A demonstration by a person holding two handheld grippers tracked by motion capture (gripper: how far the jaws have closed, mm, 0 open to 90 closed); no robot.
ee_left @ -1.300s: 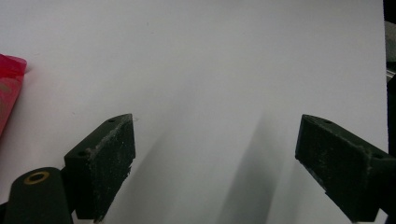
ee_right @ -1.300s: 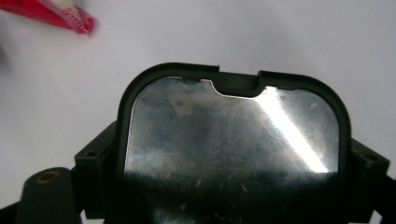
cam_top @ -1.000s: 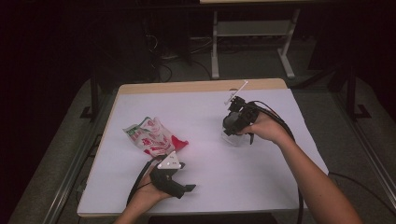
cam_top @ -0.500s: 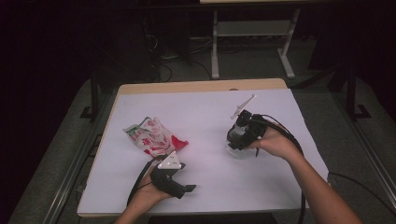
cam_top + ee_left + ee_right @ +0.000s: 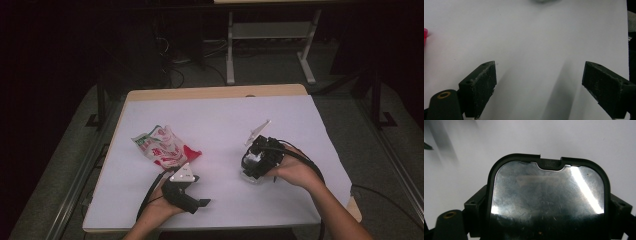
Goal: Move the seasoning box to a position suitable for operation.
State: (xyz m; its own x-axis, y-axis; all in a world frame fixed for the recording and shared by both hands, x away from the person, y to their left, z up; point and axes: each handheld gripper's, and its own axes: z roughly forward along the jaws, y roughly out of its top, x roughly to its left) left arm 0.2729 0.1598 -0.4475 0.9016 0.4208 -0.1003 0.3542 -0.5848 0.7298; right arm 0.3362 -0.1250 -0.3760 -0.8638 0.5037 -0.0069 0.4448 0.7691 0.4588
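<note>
Since the earlier frames the right gripper (image 5: 247, 172) has come nearer and lower, onto the white worktop (image 5: 220, 115). Its own view shows what the high view hides: jaws clamped on a black-rimmed tray (image 5: 547, 200). Nearest, the left gripper (image 5: 204, 202) rests with jaws apart, empty. Farther left lies a snack bag (image 5: 162, 146).
</note>
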